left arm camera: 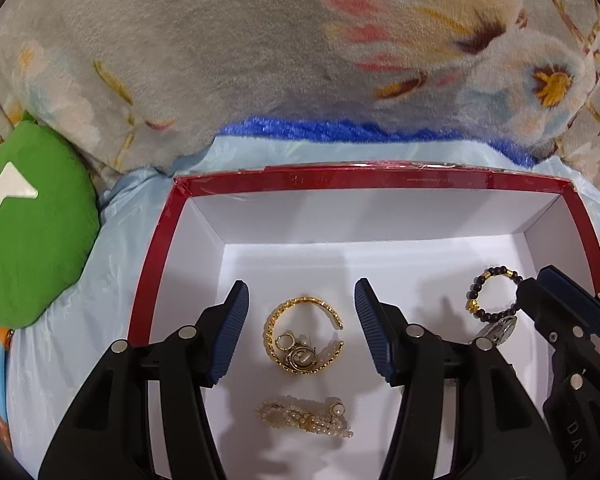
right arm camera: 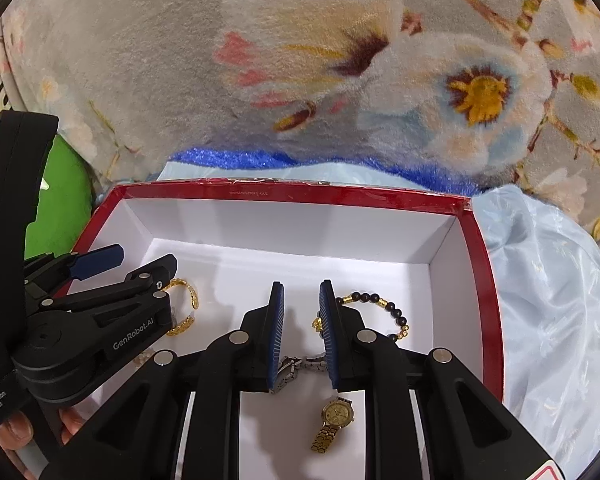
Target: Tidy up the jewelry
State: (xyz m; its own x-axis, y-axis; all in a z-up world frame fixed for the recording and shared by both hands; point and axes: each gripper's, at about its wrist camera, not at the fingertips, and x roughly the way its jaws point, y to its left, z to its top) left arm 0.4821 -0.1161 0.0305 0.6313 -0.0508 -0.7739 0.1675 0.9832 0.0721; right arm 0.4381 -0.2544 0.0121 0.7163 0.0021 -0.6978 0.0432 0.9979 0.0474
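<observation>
A: Left to right, please. What is each tool doing?

B: The left tongs (left arm camera: 300,328) hang inside the red-rimmed box (left arm camera: 380,178), spread wide and holding nothing. The gold bangle (left arm camera: 300,334) lies between the two pads, touching neither, with small rings (left arm camera: 296,350) resting inside it. Nearer the camera lies the pearl piece (left arm camera: 306,418).

A: And the right side?

B: The right tongs (right arm camera: 302,332) are narrowed to a slim gap. The silver watch band (right arm camera: 296,366) runs across that gap low down; whether the pads actually pinch it, I cannot tell. The black bead bracelet (right arm camera: 380,312) sits just beside the right pad. The gold watch (right arm camera: 334,420) lies below, on the box floor.

A: Which step is this?

B: In my judgement, sorting pieces within the box; everything visible is already inside.

A: Next move?

B: Probably a small descent and firm closure on the band, avoiding the beads.
</observation>
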